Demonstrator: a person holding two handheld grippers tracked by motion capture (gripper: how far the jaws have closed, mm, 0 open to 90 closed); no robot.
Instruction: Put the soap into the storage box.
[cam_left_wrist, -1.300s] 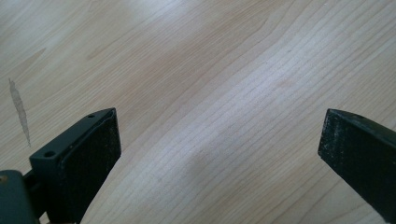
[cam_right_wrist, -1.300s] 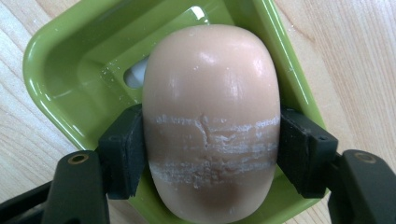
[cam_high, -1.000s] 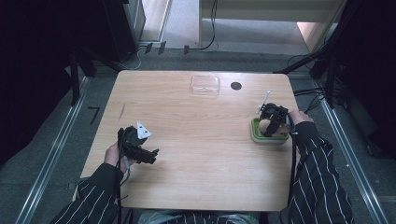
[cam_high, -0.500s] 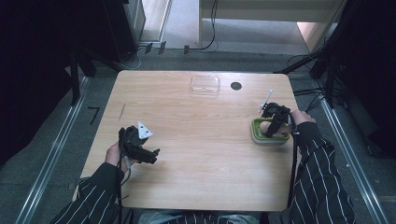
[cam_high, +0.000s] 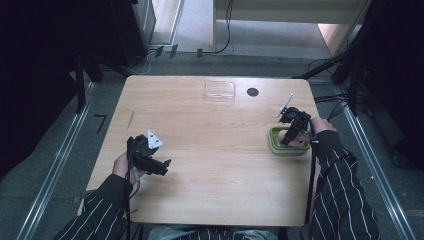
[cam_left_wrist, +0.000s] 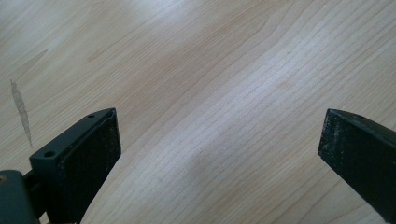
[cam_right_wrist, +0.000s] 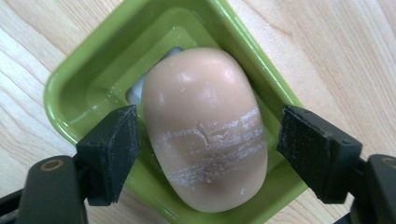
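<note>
The wooden bench has a green dish lying on it near one side edge. Far from the dish, at the back edge, lies a clear lid. Between them sits a small black dot.

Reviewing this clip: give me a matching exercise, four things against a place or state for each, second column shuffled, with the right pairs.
Things:
1. soap bar
2. clear plastic lid
3. left claw
4. right claw

Places or states:
A. at the table's far edge
B. open over bare wood
C. lying in the green dish
D. pads just opened off the soap, one on each side

Pairs: 1-C, 2-A, 3-B, 4-D
</note>
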